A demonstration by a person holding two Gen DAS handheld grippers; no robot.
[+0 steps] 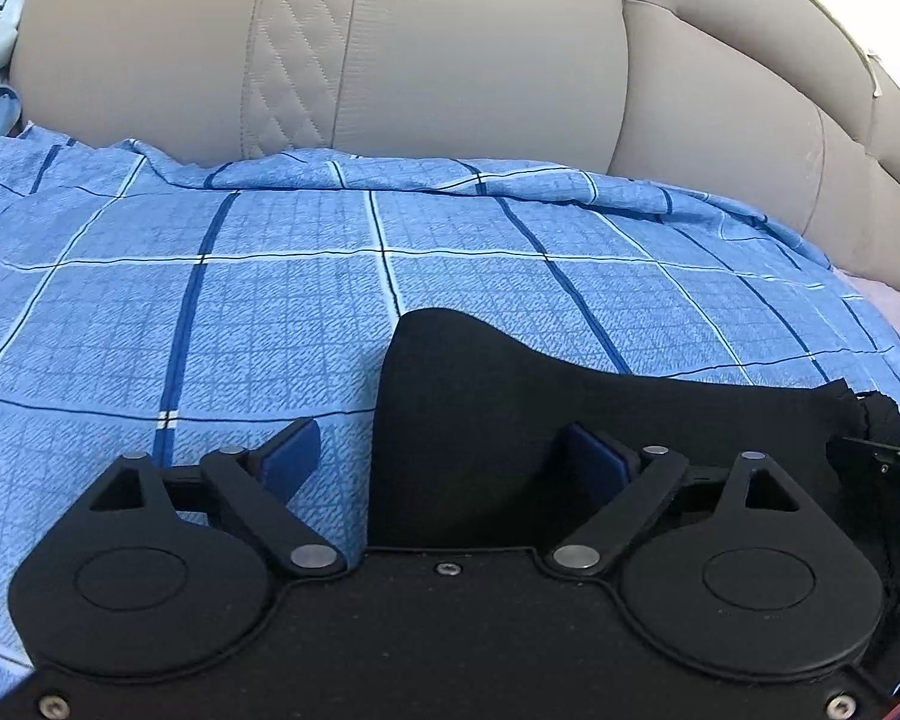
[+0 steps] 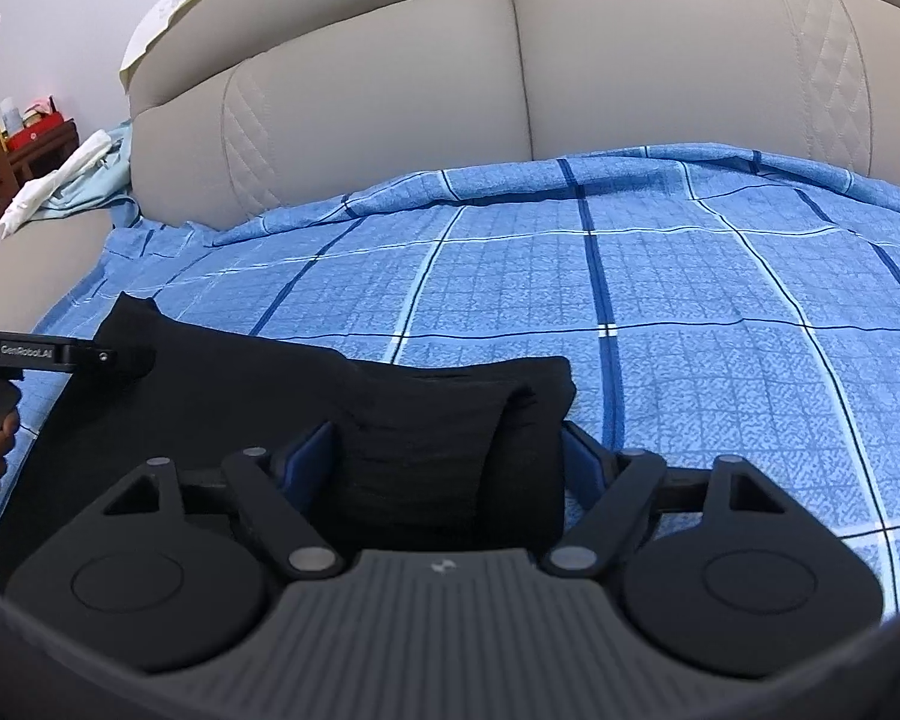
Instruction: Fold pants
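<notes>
The black pants (image 1: 510, 396) lie on the blue plaid bedsheet (image 1: 210, 300) near the bed's front edge. My left gripper (image 1: 444, 456) is open, its right blue pad over the black cloth and its left pad over the sheet. In the right wrist view the pants (image 2: 426, 420) bunch up between the two blue pads of my right gripper (image 2: 450, 450), which is open around a raised fold of the cloth. The left gripper's body (image 2: 36, 354) shows at the far left, over the pants' left end. The right gripper's tip (image 1: 894, 456) shows at the right edge.
A beige padded headboard (image 1: 450, 60) rises behind the bed. Pale blue and white cloth (image 2: 72, 180) lies at the bed's left corner, next to a dark wooden stand (image 2: 6, 168) with small items.
</notes>
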